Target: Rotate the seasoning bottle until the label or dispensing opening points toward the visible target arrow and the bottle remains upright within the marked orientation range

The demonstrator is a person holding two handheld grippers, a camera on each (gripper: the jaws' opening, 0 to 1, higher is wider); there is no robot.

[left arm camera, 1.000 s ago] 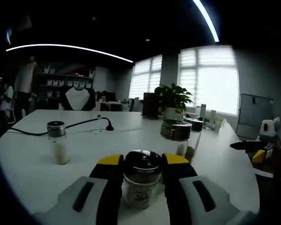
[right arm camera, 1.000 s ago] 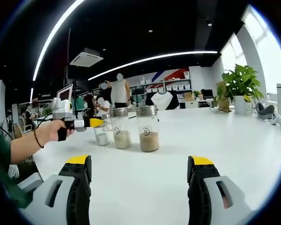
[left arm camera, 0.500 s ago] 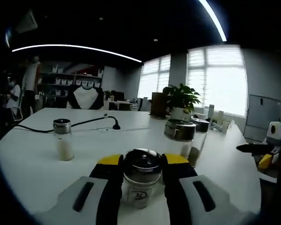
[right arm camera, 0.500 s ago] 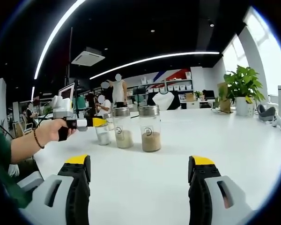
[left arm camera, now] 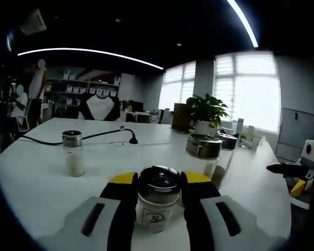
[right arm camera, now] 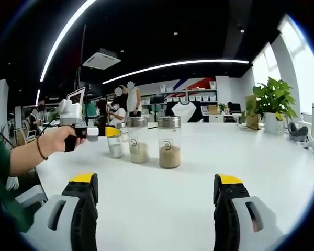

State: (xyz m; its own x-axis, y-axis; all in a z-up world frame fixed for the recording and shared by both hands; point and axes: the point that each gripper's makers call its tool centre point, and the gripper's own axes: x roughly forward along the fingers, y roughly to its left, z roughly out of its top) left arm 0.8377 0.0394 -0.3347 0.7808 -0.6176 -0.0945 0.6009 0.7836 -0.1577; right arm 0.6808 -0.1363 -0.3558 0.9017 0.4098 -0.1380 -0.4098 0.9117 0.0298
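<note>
At six o'clock in the left gripper view, the left gripper [left arm camera: 158, 183] stays clamped on the upright seasoning bottle [left arm camera: 157, 203], whose label has swung round toward the camera over the last second, so the rotation looks underway, while the right gripper [right arm camera: 157, 191] hangs wide open, holding nothing.

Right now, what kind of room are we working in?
Probably an open-plan office or showroom: a long white table holding seasoning bottles, shelves of storage boxes on the far wall, a potted plant by large blinded windows, and people standing behind.
</note>
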